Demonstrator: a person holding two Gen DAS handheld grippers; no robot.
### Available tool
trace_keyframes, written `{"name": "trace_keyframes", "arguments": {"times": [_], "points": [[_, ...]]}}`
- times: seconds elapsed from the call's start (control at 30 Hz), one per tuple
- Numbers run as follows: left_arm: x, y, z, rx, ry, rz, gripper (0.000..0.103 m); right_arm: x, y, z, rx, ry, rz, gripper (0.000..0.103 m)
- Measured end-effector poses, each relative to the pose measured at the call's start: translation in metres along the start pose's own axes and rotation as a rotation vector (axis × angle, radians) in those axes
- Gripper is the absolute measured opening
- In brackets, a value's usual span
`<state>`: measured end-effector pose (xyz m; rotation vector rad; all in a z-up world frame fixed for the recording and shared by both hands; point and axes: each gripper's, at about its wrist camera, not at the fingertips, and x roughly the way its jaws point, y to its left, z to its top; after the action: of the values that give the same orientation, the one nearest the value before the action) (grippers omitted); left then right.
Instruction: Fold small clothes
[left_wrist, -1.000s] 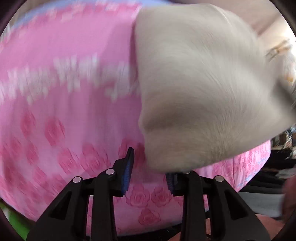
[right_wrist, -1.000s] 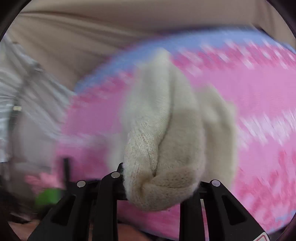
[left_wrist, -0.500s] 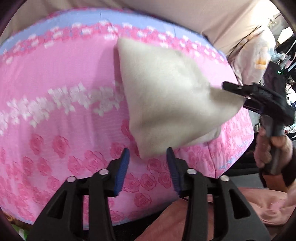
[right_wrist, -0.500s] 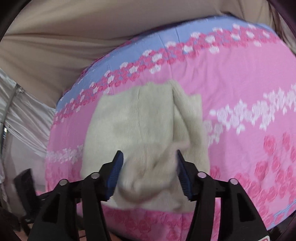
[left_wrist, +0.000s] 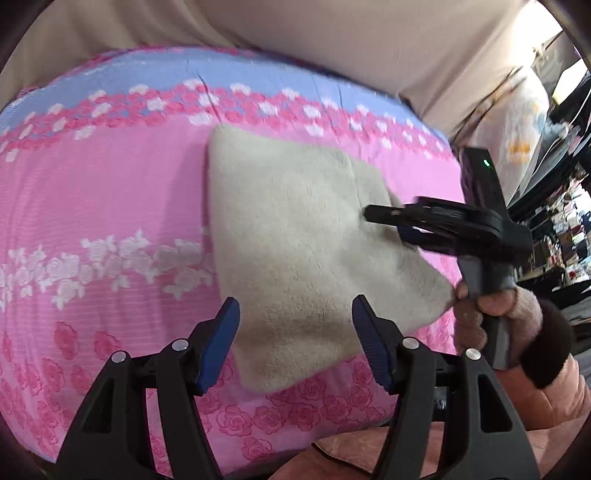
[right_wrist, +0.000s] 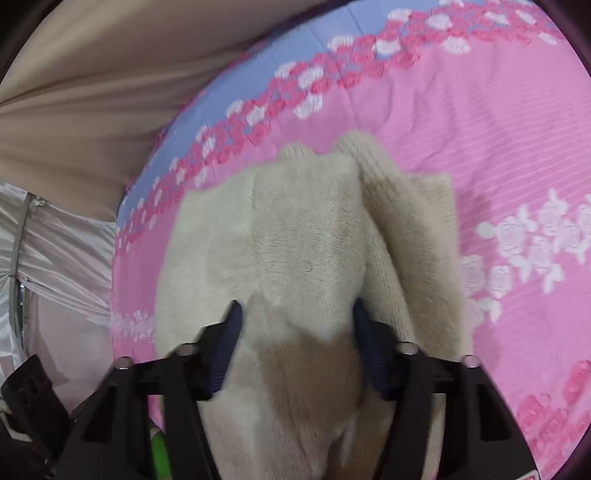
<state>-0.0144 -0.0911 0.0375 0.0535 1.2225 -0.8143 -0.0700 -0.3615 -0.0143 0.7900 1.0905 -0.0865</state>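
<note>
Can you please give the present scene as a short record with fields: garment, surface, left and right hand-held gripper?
garment: cream fleece garment, lying partly folded on the bed
surface: pink floral bedspread with a blue band at its far edge
left hand-held gripper: open, fingers on either side of the garment's near corner
right hand-held gripper: open, fabric bunched between its fingers

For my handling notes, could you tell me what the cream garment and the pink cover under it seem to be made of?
Cream garment: soft knit with a fuzzy fleece-like face; ribbed stitches and a matte nap show. Pink cover: thin printed woven cloth, probably cotton or polyester; fine ribbed lines, flat rose print.
</note>
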Motion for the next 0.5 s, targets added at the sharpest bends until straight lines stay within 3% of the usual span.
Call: {"name": "trace_keyframes", "arguments": {"times": [0.07,0.17,0.23,0.27,0.3,0.37,0.5], "points": [[-0.001,0.0,-0.001,0.003,0.002,0.01,0.061,-0.036,0.012,-0.004,-0.025,-0.1,0.064,0.012],[-0.001,0.004,-0.004,-0.014,-0.007,0.008,0.065,-0.076,0.015,-0.008,-0.083,-0.189,0.007,0.009],[0.006,0.008,-0.005,-0.035,0.015,0.005,0.065,-0.061,-0.006,-0.007,-0.08,-0.144,-0.08,0.01],[0.013,0.009,-0.006,-0.04,0.036,0.004,0.065,-0.036,-0.025,-0.008,-0.068,-0.066,-0.155,0.011],[0.017,0.009,-0.006,-0.037,0.044,0.006,0.065,-0.024,-0.036,-0.01,-0.047,-0.035,-0.175,0.015],[0.026,0.007,-0.006,-0.021,0.064,0.038,0.065,-0.034,-0.04,-0.015,0.012,-0.079,-0.105,0.025],[0.02,0.009,-0.006,-0.035,0.035,0.044,0.065,-0.078,-0.011,-0.031,-0.04,-0.157,-0.055,0.026]]}}
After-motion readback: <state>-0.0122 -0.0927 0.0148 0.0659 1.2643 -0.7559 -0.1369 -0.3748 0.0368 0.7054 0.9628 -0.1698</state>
